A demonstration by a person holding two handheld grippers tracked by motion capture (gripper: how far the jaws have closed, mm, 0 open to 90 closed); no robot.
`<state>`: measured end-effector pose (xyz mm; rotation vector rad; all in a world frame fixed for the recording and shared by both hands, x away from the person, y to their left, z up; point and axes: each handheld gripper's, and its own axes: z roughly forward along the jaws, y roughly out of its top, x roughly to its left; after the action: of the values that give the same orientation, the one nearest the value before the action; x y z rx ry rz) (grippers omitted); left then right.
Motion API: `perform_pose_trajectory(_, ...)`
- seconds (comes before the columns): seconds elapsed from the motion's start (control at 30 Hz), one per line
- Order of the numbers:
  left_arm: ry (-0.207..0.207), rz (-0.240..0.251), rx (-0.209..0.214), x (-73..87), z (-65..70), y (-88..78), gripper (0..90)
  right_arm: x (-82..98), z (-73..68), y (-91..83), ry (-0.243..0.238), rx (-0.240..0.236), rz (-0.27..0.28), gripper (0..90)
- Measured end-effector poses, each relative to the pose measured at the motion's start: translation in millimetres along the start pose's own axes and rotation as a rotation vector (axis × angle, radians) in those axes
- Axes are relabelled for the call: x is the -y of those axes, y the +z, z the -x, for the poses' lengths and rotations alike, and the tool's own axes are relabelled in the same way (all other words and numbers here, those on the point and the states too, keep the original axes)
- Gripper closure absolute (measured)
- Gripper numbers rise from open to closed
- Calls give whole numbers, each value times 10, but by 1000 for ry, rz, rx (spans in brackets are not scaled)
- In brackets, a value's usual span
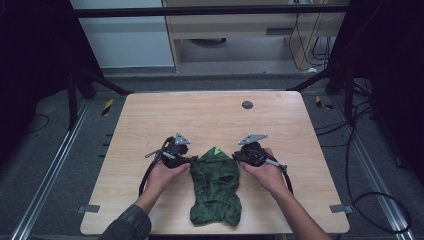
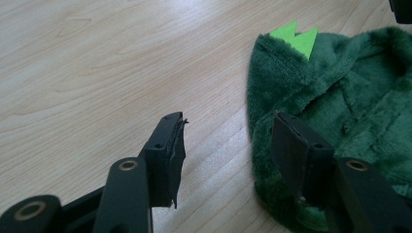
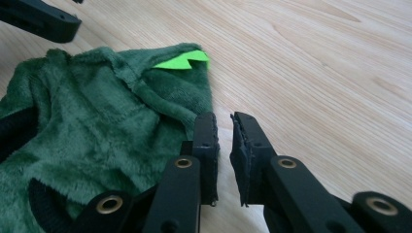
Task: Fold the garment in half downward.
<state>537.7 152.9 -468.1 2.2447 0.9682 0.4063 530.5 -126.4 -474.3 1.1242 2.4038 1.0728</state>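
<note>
A dark green plush garment (image 1: 215, 185) with a bright green zigzag tab (image 1: 217, 150) at its far end lies flat near the table's front edge. My left gripper (image 1: 192, 160) sits at its upper left edge. In the left gripper view its jaws (image 2: 228, 119) stand apart, one over bare wood, the other over the garment's (image 2: 350, 97) edge. My right gripper (image 1: 236, 157) sits at the upper right edge. Its jaws (image 3: 223, 117) are nearly together with only a thin slit and nothing between them. They stand just beside the fleece (image 3: 97, 126) and below the tab (image 3: 182, 60).
The wooden table (image 1: 210, 115) carries a small dark round disc (image 1: 247, 104) at the back. Grey tape marks (image 1: 89, 208) sit near both front corners. A metal frame and cables surround the table. The left gripper's jaw tip (image 3: 43, 19) shows at the far side of the garment.
</note>
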Motion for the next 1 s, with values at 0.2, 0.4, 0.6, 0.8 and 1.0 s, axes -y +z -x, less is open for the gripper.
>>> perform_pose_trajectory(0.2, -16, -5, 14, 12, -9, 20, 463, -2, -4, 74, 11, -17, -17, 758)
perform_pose_trajectory(0.4, -7, -11, 21, 35, 16, 52, 409, 7, -24, 128, 6, -26, -43, 707)
perform_pose_trajectory(0.6, -8, -25, 30, 90, 25, 106, 400, 19, -46, 158, -5, -25, -61, 670)
perform_pose_trajectory(0.8, -7, -28, 35, 118, 15, 126, 412, 26, -77, 193, -15, -20, -75, 653)
perform_pose_trajectory(1.0, 0, -40, 39, 128, 26, 157, 441, 38, -99, 224, -27, -17, -90, 651)
